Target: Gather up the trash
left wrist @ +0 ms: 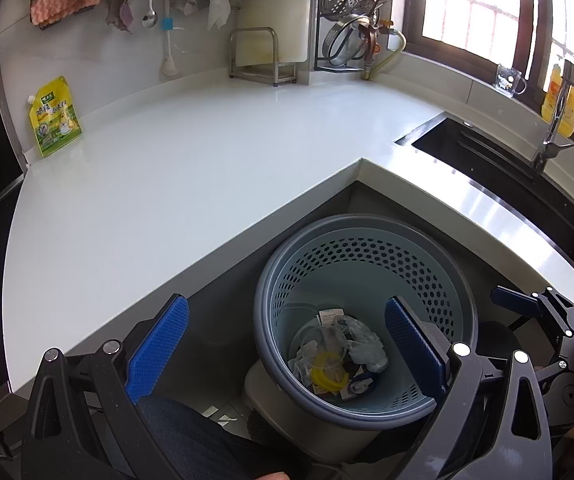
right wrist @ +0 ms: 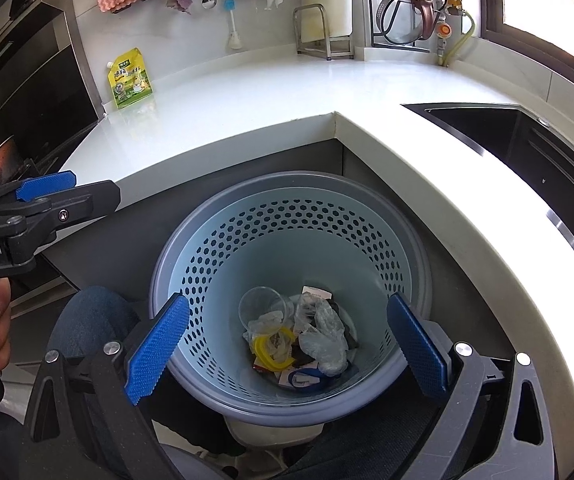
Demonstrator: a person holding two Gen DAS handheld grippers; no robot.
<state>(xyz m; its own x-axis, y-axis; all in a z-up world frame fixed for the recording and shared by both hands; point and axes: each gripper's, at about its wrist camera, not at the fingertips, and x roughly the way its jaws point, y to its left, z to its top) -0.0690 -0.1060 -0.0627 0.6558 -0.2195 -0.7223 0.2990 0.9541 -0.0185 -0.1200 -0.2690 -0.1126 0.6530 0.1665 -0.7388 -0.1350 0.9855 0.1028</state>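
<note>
A blue-grey perforated waste basket (left wrist: 439, 280) stands on the floor in the inner corner of the white counter; it also shows in the right wrist view (right wrist: 247, 240). Trash lies at its bottom: crumpled clear plastic (right wrist: 323, 340), a clear cup (right wrist: 261, 304) and a yellow ring (right wrist: 271, 354). My left gripper (left wrist: 287, 344) is open and empty above the basket's left rim. My right gripper (right wrist: 287, 344) is open and empty over the basket mouth. A yellow-green pouch (left wrist: 55, 116) stands on the counter by the wall, also in the right wrist view (right wrist: 131, 80).
The white L-shaped counter (left wrist: 191, 152) wraps the corner. A dark sink (left wrist: 483, 160) with a tap (left wrist: 555, 120) lies to the right. Metal racks (left wrist: 259, 56), hanging cloths and utensils line the back wall. A stove hood (right wrist: 35, 92) is at left.
</note>
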